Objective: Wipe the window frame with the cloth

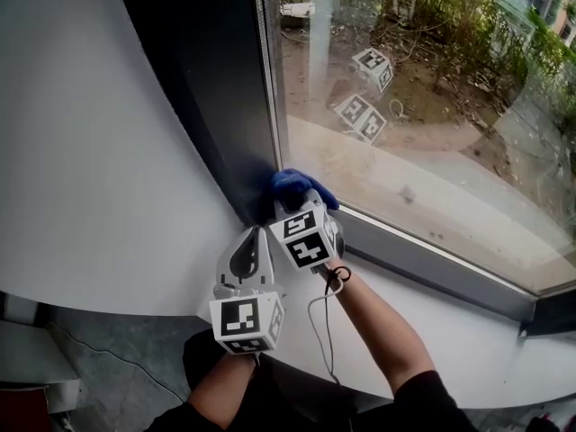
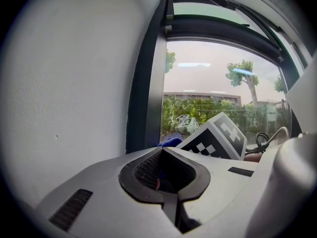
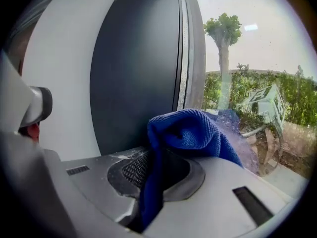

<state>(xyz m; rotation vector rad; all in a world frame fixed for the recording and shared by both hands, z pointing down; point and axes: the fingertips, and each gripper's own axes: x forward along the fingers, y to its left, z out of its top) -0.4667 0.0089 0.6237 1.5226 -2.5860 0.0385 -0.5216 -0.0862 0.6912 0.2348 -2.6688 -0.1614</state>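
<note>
A blue cloth [image 1: 304,187] is bunched in the lower left corner of the window, where the dark upright frame [image 1: 225,88] meets the grey bottom frame [image 1: 432,261]. My right gripper [image 1: 299,205] is shut on the cloth and holds it against that corner. In the right gripper view the cloth [image 3: 188,130] hangs pinched between the jaws of the right gripper [image 3: 158,175], with the dark frame [image 3: 138,73] just behind. My left gripper [image 1: 247,239] sits close beside it on the left, shut and empty. The left gripper [image 2: 163,175] faces the frame [image 2: 146,83] in its own view.
A white wall [image 1: 90,151] runs along the left of the frame. The white sill [image 1: 450,340] lies under the glass [image 1: 414,88]. A thin cable [image 1: 324,327] hangs from the right gripper. Dark floor [image 1: 117,376] shows at the lower left.
</note>
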